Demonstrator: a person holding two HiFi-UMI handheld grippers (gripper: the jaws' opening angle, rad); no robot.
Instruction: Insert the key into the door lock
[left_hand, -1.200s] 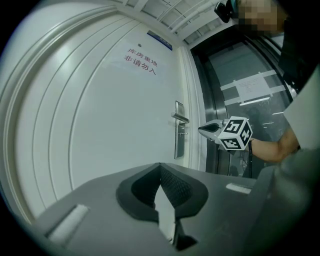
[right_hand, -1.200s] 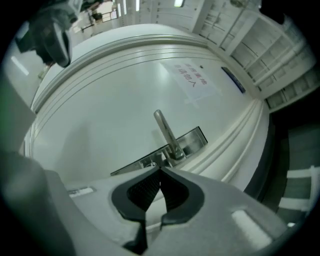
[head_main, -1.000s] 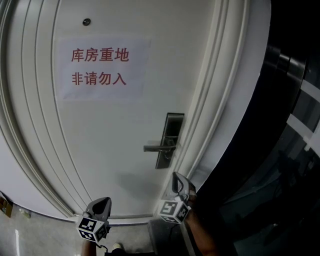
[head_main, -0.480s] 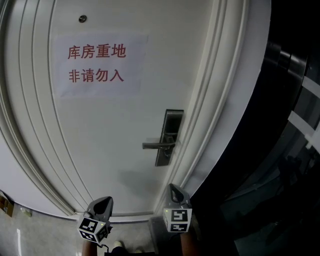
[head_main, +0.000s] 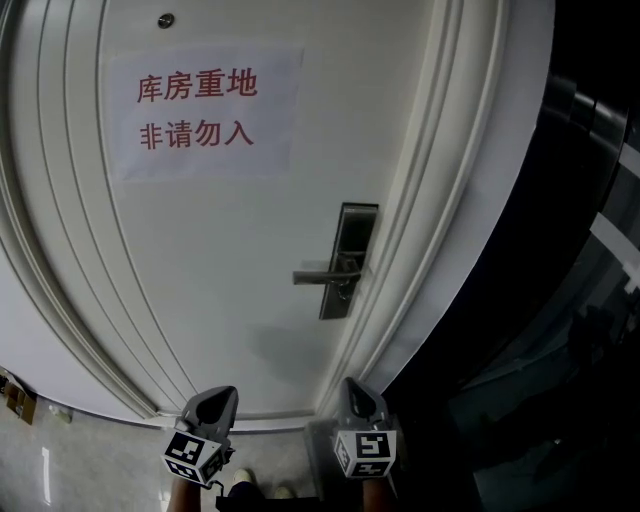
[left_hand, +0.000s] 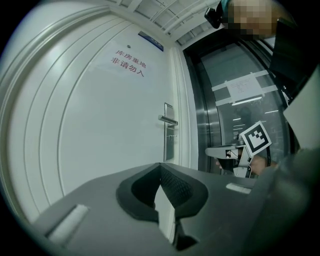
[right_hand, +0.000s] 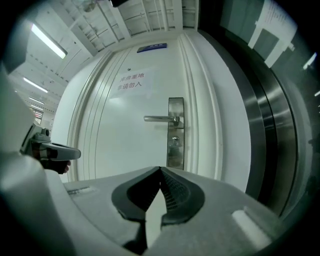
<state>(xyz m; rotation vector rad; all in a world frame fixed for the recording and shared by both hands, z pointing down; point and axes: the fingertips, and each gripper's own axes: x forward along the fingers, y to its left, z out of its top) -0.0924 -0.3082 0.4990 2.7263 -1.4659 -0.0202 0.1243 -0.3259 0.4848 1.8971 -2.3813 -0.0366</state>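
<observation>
While neither hand-held gripper is near the door (head_main: 200, 260), both wait low at the foot of it, above the floor (head_main: 60, 460), so the job looks to be at its approach stage. The left hand-held gripper (head_main: 218, 398) points level at the white panel, well left of the lock. In its own view its jaws meet at the tips (left_hand: 160, 166) with nothing between them. I judge it is kept back simply to stay out of the way. Its marker cube (head_main: 192, 455) sits close to the person's body, so the arm looks tucked in.

Higher up, a paper sign (head_main: 200, 110) with red print is stuck to the panel. Toward the door's right edge is the lock plate (head_main: 347, 262), upright, with its lever handle (head_main: 320, 276) pointing left. The keyhole (right_hand: 174, 142) sits just below the handle. Something small juts out there, but it is too small to say whether it is the key. No key shows in either hand-held gripper.

The right hand-held gripper (head_main: 352, 388) is almost straight below the lock and aims level at the plate, which suits a reach upward. Its jaws are pressed together at the tips (right_hand: 160, 169), empty as far as I can see. Its cube (head_main: 364, 450) faces the camera squarely. Dark glass and metal framing (head_main: 560, 300) fill the right side.
</observation>
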